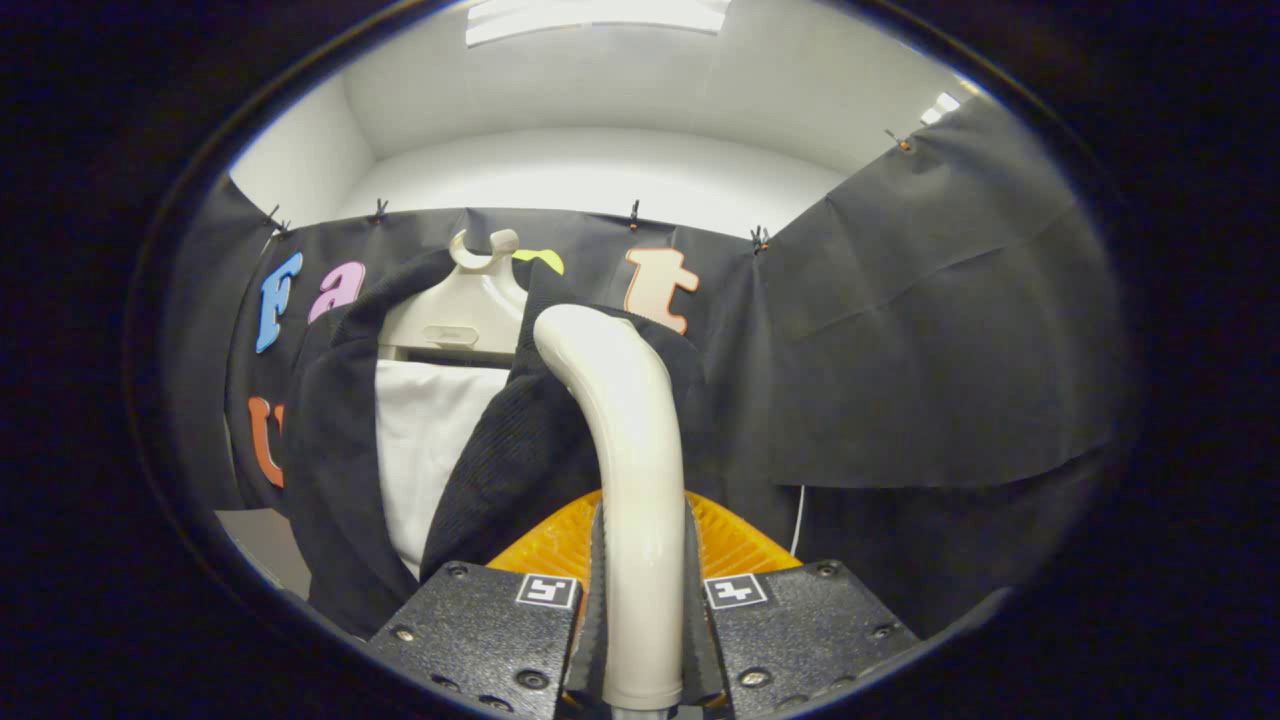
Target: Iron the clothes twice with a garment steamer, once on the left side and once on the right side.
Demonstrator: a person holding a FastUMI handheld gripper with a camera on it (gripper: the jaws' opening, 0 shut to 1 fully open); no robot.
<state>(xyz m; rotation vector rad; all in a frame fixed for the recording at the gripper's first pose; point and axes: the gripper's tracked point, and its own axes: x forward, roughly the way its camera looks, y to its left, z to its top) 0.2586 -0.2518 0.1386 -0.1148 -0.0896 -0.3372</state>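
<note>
A cream garment steamer (625, 440) stands up between my fingers, and my gripper (642, 600) is shut on its handle. Its curved head bends forward and rests against the right front panel of a dark jacket (510, 450). The jacket hangs open on a cream hanger (470, 300) over a white shirt (430, 440). The jacket's left panel (330, 470) hangs to the left of the shirt. The steamer's nozzle face is hidden against the fabric.
Black cloth walls (930, 350) close the booth behind and to the right of the garment. A thin white cord (797, 520) hangs just right of the jacket. An orange ribbed part (735, 540) sits behind my fingers. White ceiling (600, 90) above.
</note>
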